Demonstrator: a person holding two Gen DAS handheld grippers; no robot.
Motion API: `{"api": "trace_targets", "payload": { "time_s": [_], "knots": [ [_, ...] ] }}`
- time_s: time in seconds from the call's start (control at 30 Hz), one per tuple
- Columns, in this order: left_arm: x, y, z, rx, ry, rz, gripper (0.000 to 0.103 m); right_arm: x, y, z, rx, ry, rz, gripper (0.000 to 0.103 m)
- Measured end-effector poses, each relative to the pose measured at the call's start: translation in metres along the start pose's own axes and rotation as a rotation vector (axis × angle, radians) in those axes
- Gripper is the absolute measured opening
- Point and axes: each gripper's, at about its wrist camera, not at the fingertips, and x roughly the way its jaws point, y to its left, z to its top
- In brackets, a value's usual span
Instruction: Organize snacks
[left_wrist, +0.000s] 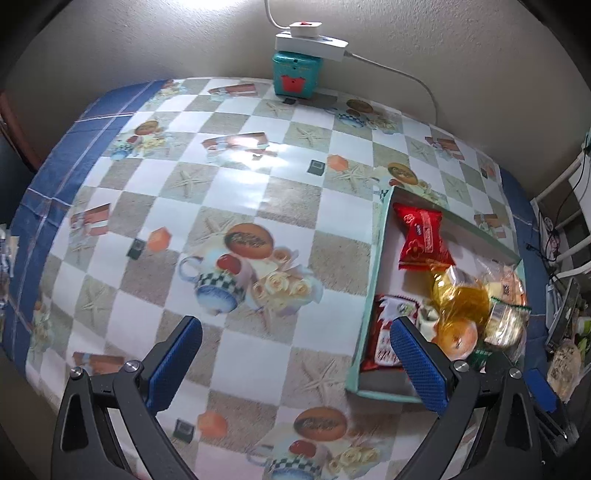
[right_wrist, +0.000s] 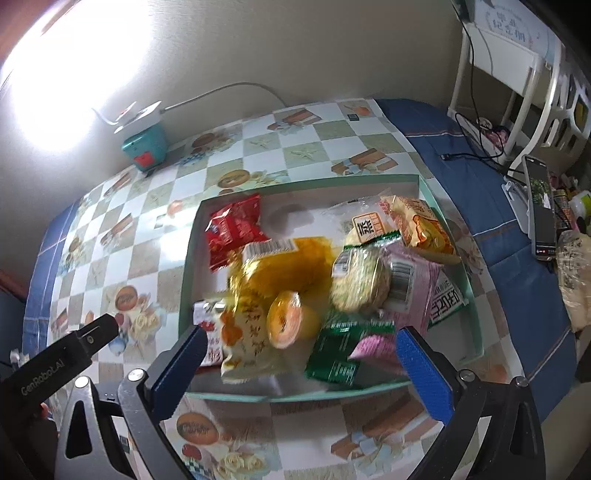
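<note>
A shallow pale-green box (right_wrist: 439, 195) holds several wrapped snacks: a red packet (right_wrist: 234, 229), a yellow bag (right_wrist: 288, 266), an orange jelly cup (right_wrist: 290, 325), a round rice cake (right_wrist: 360, 278), a pink packet (right_wrist: 410, 291) and a green packet (right_wrist: 341, 347). My right gripper (right_wrist: 303, 350) is open and empty, just above the box's near side. In the left wrist view the box (left_wrist: 371, 280) lies at the right with the red packet (left_wrist: 423, 236). My left gripper (left_wrist: 295, 334) is open and empty over the tablecloth, left of the box.
A checkered patterned tablecloth (left_wrist: 229, 206) covers the table. A teal box (left_wrist: 295, 75) with a white power strip (left_wrist: 314, 42) on top stands at the back wall. A phone on a stand (right_wrist: 541, 206) and cables lie to the right, past the table's blue edge.
</note>
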Motion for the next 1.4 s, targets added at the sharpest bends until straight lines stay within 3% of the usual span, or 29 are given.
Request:
{"api": "trace_targets", "payload": {
  "time_s": [0.2,0.53,0.9,1.4],
  "knots": [
    [-0.014,0.011,-0.022,-0.001,0.011,0.003,0.102,-0.012,0.003,-0.020,-0.025,-0.014,-0.010,0.103],
    [-0.029,0.030,-0.056,0.045,-0.041,0.101,0.102,-0.023,0.003,-0.042,-0.044,-0.014,-0.007,0.103],
    [-0.039,0.033,-0.068,0.067,-0.073,0.134,0.102,-0.032,0.008,-0.059,-0.077,-0.021,-0.005,0.103],
    [-0.035,0.036,-0.067,0.058,-0.048,0.132,0.101,-0.031,0.011,-0.058,-0.090,-0.020,-0.011,0.103]
  ]
}}
